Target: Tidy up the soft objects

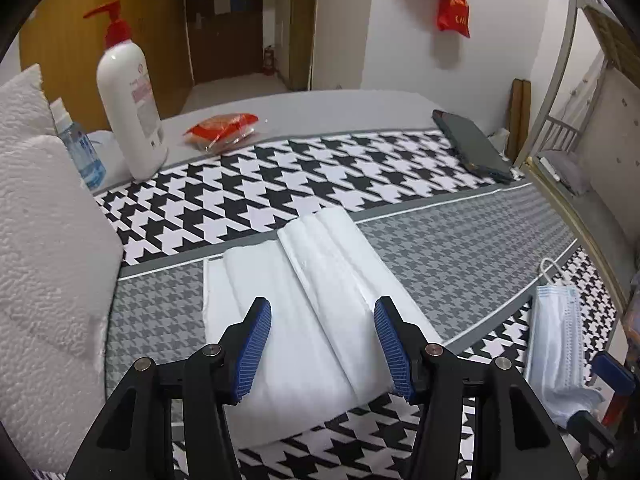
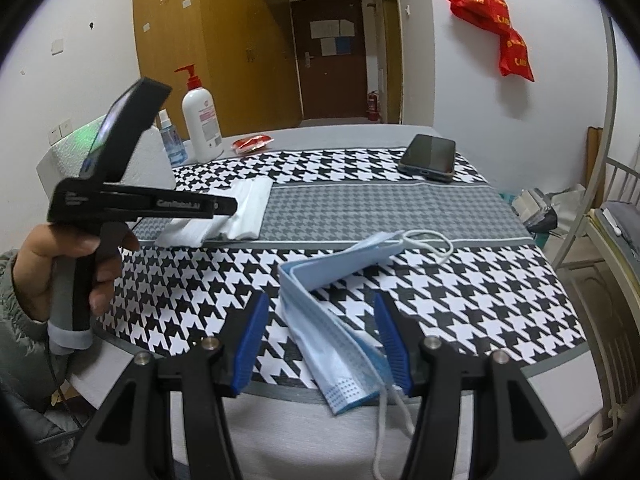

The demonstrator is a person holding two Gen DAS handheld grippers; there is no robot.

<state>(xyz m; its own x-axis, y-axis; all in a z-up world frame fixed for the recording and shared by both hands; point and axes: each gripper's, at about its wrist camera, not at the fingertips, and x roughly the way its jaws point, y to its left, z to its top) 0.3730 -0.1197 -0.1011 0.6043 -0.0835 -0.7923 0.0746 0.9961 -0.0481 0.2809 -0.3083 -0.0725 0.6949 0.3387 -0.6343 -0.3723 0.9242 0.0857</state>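
Note:
A folded white cloth (image 1: 312,280) lies on the grey band of the houndstooth table cover (image 1: 320,168). My left gripper (image 1: 322,308) hovers just over its near end, open, with the cloth lying between the blue pads (image 1: 256,344) and not pinched. In the right wrist view the same cloth (image 2: 244,208) sits at the left, with a hand (image 2: 60,264) holding the left gripper above it. A light blue face mask (image 2: 340,264) lies folded at the table's near edge, its end hanging over. My right gripper (image 2: 320,308) straddles the mask, open.
A white pump bottle (image 1: 128,100) and a small spray bottle (image 1: 80,148) stand at the far left, with a red snack packet (image 1: 222,128) beside them. A dark phone (image 1: 472,146) lies far right. A fluffy white block (image 1: 40,240) borders the left. A metal bed frame (image 2: 608,184) stands right.

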